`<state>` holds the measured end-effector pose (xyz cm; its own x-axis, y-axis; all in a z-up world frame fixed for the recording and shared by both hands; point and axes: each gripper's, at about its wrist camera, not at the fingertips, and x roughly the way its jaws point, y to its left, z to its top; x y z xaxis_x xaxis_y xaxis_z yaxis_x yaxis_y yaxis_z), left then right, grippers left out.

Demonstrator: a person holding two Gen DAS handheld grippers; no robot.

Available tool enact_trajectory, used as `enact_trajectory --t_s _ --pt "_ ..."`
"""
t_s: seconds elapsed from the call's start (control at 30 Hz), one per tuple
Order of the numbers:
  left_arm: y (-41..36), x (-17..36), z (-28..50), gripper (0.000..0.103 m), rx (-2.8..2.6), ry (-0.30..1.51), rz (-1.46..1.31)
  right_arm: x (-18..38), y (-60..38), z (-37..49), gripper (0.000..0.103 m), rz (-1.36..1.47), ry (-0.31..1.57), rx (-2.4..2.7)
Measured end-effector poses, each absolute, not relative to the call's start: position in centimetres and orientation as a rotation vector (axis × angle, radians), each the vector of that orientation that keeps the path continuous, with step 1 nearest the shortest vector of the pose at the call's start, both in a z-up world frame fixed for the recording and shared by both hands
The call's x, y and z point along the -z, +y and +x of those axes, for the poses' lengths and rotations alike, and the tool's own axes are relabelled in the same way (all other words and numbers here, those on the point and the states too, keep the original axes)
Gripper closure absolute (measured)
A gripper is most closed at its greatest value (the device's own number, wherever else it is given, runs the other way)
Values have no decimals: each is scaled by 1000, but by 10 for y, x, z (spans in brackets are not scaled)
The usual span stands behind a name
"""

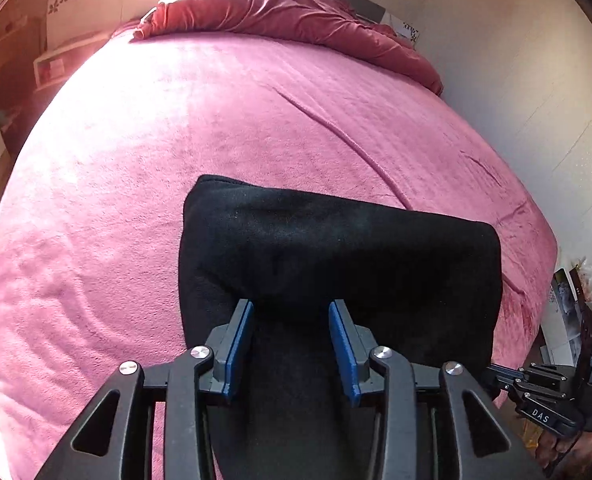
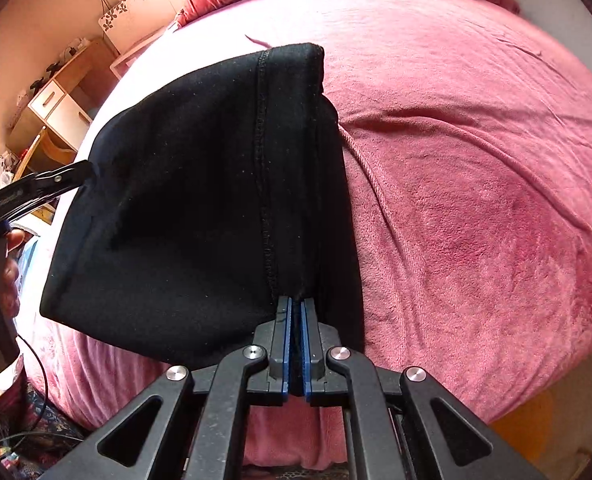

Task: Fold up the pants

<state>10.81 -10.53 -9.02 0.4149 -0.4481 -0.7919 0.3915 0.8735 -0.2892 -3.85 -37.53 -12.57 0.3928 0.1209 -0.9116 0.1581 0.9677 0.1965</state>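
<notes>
Pants [image 1: 336, 264] are lying folded into a black bundle near the front edge of the pink bed [image 1: 176, 140].

To finish the fold neatly, the hands should be easing the near edge down square before letting go. Left gripper [image 1: 291, 344] is standing parted, pads clear of the cloth beneath; right gripper [image 2: 295, 340] is pinching the seamed edge tight.
</notes>
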Motion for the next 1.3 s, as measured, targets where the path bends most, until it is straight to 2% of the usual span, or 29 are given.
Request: enact_trajectory --t_s 0.07,0.2,0.53,0.93,1.0,1.17,1.3 --pt "-97 80 98 52 507 975 -61 123 -378 -42 98 276 1160 31" --pt "-83 68 81 52 473 925 -47 112 -378 -46 92 271 1148 64" --pt "-67 59 57 52 442 888 -54 69 -347 -48 91 177 1065 84" --pt "-63 58 44 52 438 889 -48 76 -312 -25 79 232 1037 39" --pt "-63 59 42 52 435 888 -44 76 -307 -24 76 232 1033 38" --pt "-61 59 37 52 422 885 -43 76 -295 -25 58 233 1014 63" --pt "-57 57 33 52 407 876 -49 76 -286 -29 51 226 995 114"
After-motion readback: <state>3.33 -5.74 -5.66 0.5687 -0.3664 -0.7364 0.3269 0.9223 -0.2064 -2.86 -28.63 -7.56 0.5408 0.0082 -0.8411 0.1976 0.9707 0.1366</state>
